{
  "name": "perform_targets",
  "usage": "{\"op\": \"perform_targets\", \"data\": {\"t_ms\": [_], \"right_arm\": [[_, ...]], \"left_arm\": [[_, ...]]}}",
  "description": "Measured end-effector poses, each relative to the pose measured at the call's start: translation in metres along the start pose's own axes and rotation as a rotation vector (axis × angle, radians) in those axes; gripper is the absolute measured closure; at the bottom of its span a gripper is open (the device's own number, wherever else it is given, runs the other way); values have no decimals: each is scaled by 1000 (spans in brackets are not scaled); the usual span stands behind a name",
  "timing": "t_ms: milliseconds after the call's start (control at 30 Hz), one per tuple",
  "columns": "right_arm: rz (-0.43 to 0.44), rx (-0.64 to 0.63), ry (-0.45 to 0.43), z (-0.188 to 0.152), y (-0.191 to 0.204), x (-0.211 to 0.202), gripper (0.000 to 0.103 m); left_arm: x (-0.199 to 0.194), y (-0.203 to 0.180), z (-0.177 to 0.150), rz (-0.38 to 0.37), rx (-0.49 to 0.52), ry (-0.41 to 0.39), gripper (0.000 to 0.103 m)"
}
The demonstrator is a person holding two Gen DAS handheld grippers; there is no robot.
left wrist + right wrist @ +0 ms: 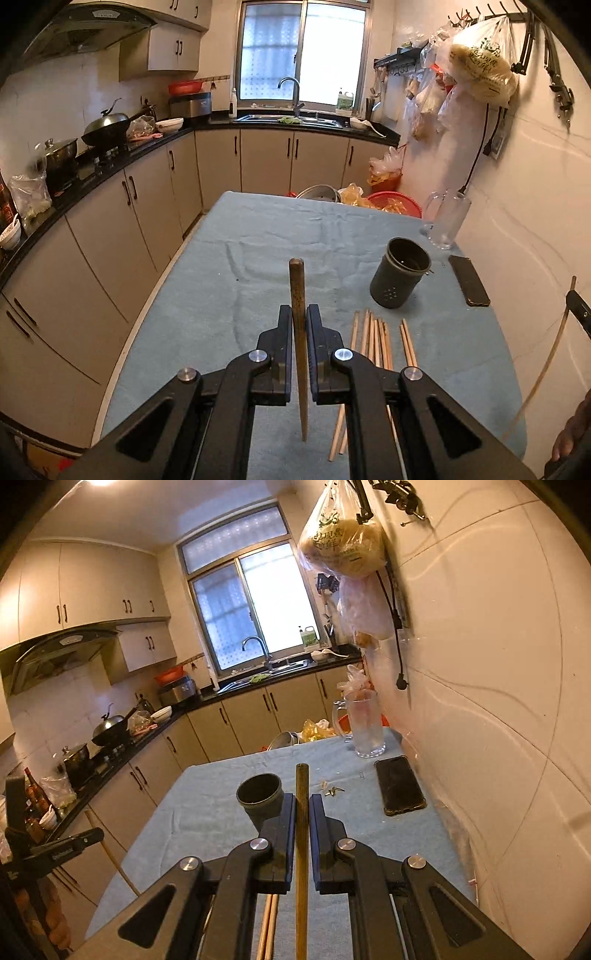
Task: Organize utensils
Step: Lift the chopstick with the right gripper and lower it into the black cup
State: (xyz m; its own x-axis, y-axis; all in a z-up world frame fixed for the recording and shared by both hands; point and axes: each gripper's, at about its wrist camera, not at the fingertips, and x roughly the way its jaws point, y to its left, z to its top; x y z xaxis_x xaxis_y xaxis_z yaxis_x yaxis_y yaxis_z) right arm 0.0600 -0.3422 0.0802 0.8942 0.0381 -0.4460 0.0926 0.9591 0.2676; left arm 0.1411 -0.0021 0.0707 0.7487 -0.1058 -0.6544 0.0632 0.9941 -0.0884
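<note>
- Wooden chopsticks are in both tools: the left hand-held gripper (299,325) is clenched on one dark chopstick (297,295), whose blunt end stands out past the fingertips and whose thin end points down toward the camera.
- The right hand-held gripper (302,812) is clenched in the same way on a second dark chopstick (302,786), which runs straight between its two fingers.
- A loose bundle of pale chopsticks (376,339) lies flat on the blue-grey cloth of the counter (258,236), just to the right of the left tool, partly hidden under its arm.
- The dark round holder (400,271) stands upright with its mouth open, beyond the bundle and apart from it; in the right wrist view the holder (260,794) is just in front and a little left of the right fingertips.
- A black phone (468,280) lies near the right edge of the counter, close to the wall, and a clear glass mug (445,218) stands behind it near the far right corner.
- The middle and the left side of the cloth show only wrinkles, up to the left edge, which faces the kitchen cabinets (147,192).
- Some small bits (332,790) lie between the holder and the phone.
</note>
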Motion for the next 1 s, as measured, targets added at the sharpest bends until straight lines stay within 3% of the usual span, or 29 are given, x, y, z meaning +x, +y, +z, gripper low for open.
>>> {"op": "perform_targets", "data": {"t_ms": [400, 633, 767, 867, 1000], "right_arm": [[-17, -5, -37, 3, 1, 17, 95], [43, 11, -86, 37, 7, 40, 95], [76, 50, -137, 65, 11, 60, 95], [91, 78, -195, 91, 18, 75, 95], [77, 95, -273, 111, 28, 99, 95]], "left_arm": [[19, -1, 13, -23, -8, 38, 96], [29, -7, 73, -128, -72, -23, 96], [36, -24, 118, -209, -119, -128, 96], [49, -37, 139, -263, -120, -159, 96], [74, -56, 154, -276, -122, -163, 96]]}}
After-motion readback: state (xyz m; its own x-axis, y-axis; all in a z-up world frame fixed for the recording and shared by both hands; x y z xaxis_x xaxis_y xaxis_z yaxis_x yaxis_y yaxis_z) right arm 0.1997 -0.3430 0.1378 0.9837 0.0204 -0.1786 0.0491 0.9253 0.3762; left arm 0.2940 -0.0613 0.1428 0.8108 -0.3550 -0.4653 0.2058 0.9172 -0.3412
